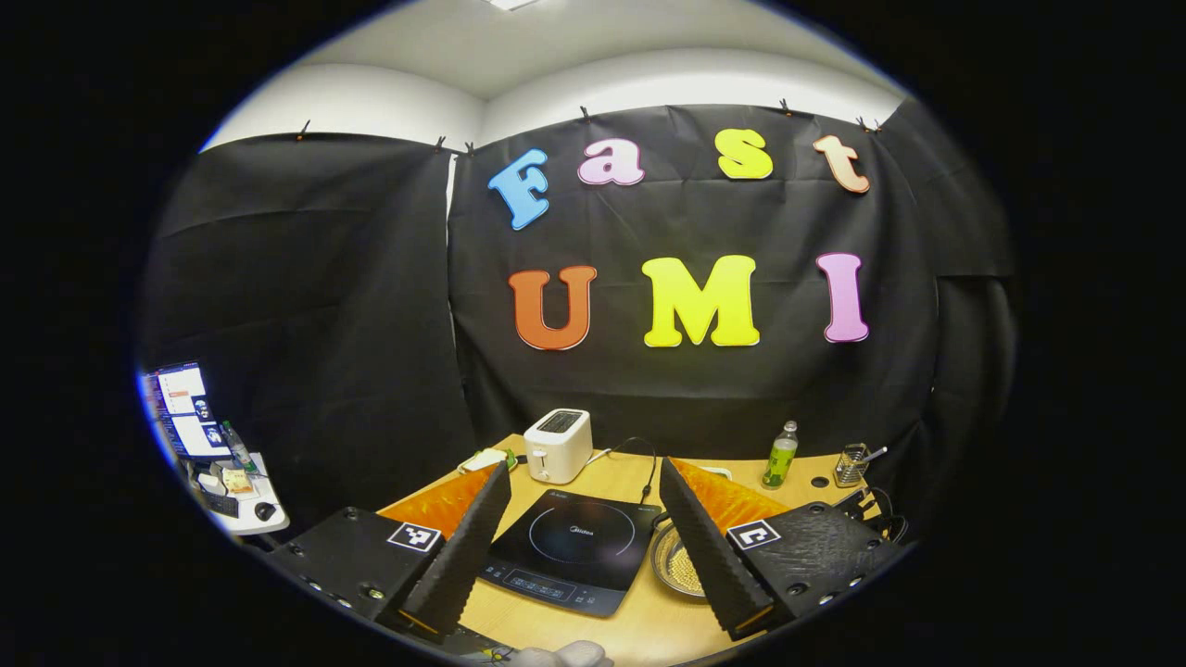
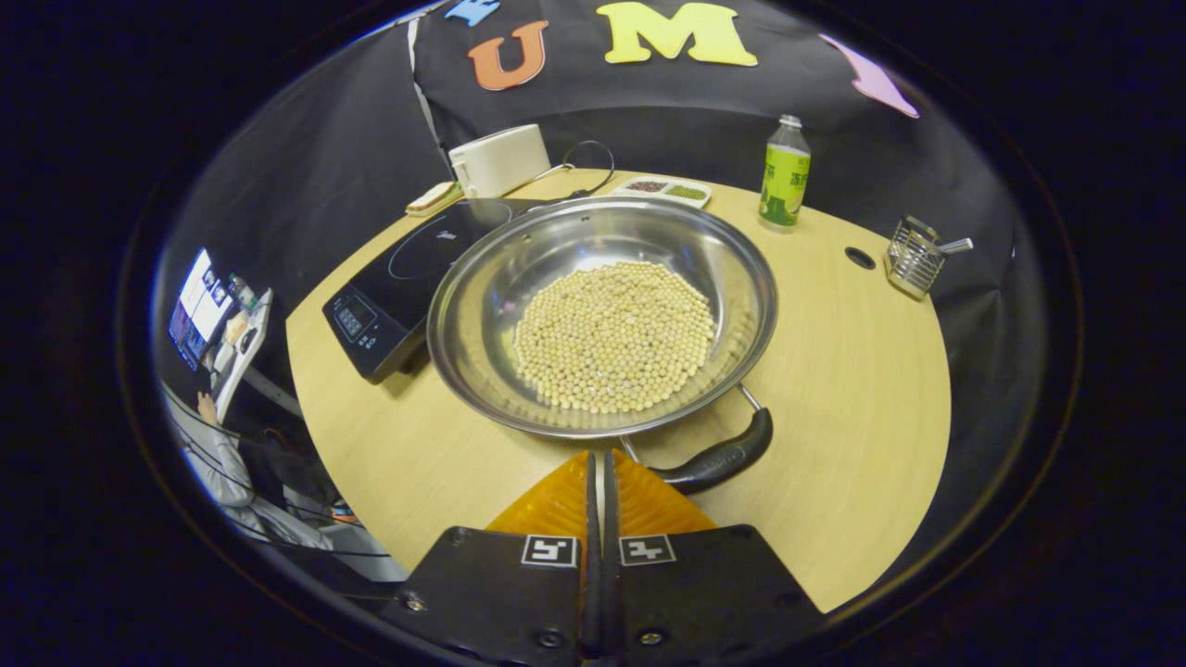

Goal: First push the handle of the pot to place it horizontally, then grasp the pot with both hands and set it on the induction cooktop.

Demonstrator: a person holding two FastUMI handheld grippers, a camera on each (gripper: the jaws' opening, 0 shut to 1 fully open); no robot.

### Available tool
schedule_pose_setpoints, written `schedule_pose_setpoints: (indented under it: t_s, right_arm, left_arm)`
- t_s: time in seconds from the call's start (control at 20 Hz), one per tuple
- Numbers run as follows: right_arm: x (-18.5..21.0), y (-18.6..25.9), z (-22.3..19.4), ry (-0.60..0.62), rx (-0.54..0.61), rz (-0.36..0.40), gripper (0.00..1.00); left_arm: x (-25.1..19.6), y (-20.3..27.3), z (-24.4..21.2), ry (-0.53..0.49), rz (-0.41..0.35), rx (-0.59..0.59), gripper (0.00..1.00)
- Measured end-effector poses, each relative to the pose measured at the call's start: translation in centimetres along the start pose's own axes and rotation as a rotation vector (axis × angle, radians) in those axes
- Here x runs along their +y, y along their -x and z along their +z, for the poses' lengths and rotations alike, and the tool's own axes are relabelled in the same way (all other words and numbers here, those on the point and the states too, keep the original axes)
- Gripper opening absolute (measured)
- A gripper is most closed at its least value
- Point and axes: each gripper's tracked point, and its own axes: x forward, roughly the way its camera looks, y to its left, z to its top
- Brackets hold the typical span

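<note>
My right gripper [image 2: 598,482], jaws clenched on nothing, sits just short of the pot [image 2: 602,310] and its handle [image 2: 718,459], which lies slanted; the push looks unfinished. My left gripper [image 1: 584,519] hangs released above the induction cooktop [image 1: 574,551]; the pot rests on the tabletop [image 2: 862,371] beside it, lift undone.

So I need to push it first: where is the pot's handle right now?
In the right gripper view the handle sticks out from the pot's near rim, just right of the shut right tongs, on the table.
</note>
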Motion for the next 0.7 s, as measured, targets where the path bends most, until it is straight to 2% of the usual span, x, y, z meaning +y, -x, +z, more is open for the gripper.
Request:
schedule_pose_setpoints:
  t_s: [0.1,0.2,0.3,0.35,0.45,0.5,0.55,0.6,0.7]
  right_arm:
    - [-1.1,0.0,0.4,0.004,0.001,0.008,0.01]
    - [-2.5,-0.1,0.7,-0.006,0.0,0.012,0.04]
    - [-4.1,-0.2,0.9,-0.006,0.008,-0.006,0.04]
    - [-5.0,-0.3,0.9,-0.002,0.015,-0.013,0.0]
    - [-6.4,-0.3,1.4,-0.003,0.016,-0.022,0.0]
    - [-7.1,-0.4,1.7,-0.006,0.016,-0.028,0.04]
    - [-7.7,-0.5,1.7,-0.007,0.018,-0.032,0.0]
    - [-8.1,-0.5,2.0,-0.007,0.018,-0.037,0.04]
    - [-8.9,-0.6,2.3,0.001,0.02,-0.045,0.01]
  left_arm:
    - [-0.5,-0.1,-0.1,0.005,0.004,0.003,0.96]
    - [-1.2,-0.1,-0.4,0.008,0.007,0.014,0.96]
    - [-1.4,0.0,-0.7,0.007,0.014,0.019,0.96]
    - [-1.6,0.0,-0.8,0.008,0.019,0.02,0.96]
    - [-1.6,-0.1,-1.0,0.009,0.028,0.024,0.96]
    - [-1.5,-0.1,-1.2,0.009,0.035,0.028,0.96]
    - [-1.5,-0.2,-1.3,0.011,0.04,0.032,0.96]
    - [-1.7,-0.4,-1.4,0.016,0.044,0.036,0.96]
    - [-1.8,-0.5,-1.4,0.021,0.046,0.037,0.96]
